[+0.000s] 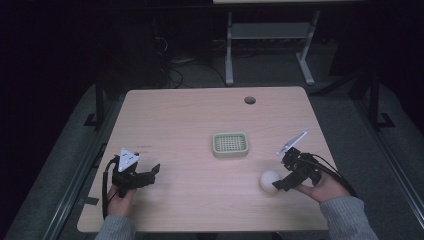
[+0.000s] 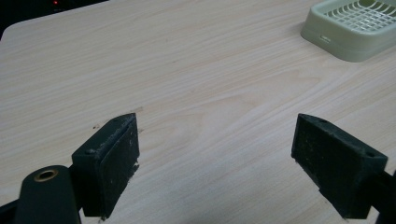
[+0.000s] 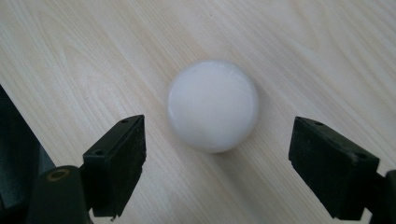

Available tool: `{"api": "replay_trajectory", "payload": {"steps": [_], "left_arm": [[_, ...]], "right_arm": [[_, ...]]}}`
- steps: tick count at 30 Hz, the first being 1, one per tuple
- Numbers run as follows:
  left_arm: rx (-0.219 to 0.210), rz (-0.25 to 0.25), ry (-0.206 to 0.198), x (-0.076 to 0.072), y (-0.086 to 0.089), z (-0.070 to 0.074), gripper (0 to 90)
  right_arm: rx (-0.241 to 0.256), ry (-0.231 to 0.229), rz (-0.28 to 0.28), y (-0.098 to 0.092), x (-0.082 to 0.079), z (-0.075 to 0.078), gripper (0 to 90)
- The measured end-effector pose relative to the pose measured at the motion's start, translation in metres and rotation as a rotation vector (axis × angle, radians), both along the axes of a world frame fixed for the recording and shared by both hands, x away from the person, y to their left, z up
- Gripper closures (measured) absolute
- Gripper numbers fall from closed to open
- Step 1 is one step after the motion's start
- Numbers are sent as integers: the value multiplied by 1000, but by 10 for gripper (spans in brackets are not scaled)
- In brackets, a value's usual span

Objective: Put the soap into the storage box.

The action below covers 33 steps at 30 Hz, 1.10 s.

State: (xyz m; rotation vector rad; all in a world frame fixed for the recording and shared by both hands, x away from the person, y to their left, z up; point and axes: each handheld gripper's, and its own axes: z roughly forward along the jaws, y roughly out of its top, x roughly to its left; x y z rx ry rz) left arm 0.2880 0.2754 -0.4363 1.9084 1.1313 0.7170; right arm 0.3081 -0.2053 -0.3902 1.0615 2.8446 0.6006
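1. Your right gripper [image 3: 217, 168], black and blocky with flat rubbery pads [image 3: 122, 161] that look scuffed and dusty, stands with its jaws spread wide and nothing between them touching.
2. The smooth white round ball [image 3: 212, 105], glossy like glazed plastic or soap, lies on the pale wood-grain bench [image 3: 303, 51] just ahead of those jaws, centred in the gap but apart from both pads.
3. In the high view the same white ball [image 1: 270, 181] sits near the bench's right front corner, just beside the tip of your right gripper [image 1: 286, 181], which your hand [image 1: 325, 189] holds low and tilted towards it.
4. A thin silvery grey plate [image 1: 292, 144] sticks up from the top of that gripper, and a black cable trails back past your grey knitted sleeve.
5. Your left gripper [image 2: 215, 163] also has its jaws standing wide apart, empty, over bare bench with fine straight grain and a few small dark specks.
6. In the high view your left gripper [image 1: 145, 175] lies near the bench's left front corner, its grey three-cornered plate facing up.
7. The pale green square plastic tray with a gridded, slotted top [image 1: 230, 144] and rounded corners rests near the middle of the bench, well apart from both grippers.
8. A round dark cable hole [image 1: 250, 100] pierces the bench close to its far edge.
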Motion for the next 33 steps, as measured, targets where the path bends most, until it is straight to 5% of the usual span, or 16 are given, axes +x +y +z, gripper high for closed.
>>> {"api": "replay_trajectory", "payload": {"steps": [18, 33], "left_arm": [[2, -5, -2, 0, -1, 0, 149], [3, -1, 0, 0, -2, 1, 148]], "right_arm": [[-111, 54, 43, 34, 17, -25, 172], [-176, 99, 50, 40, 23, -39, 171]]}}
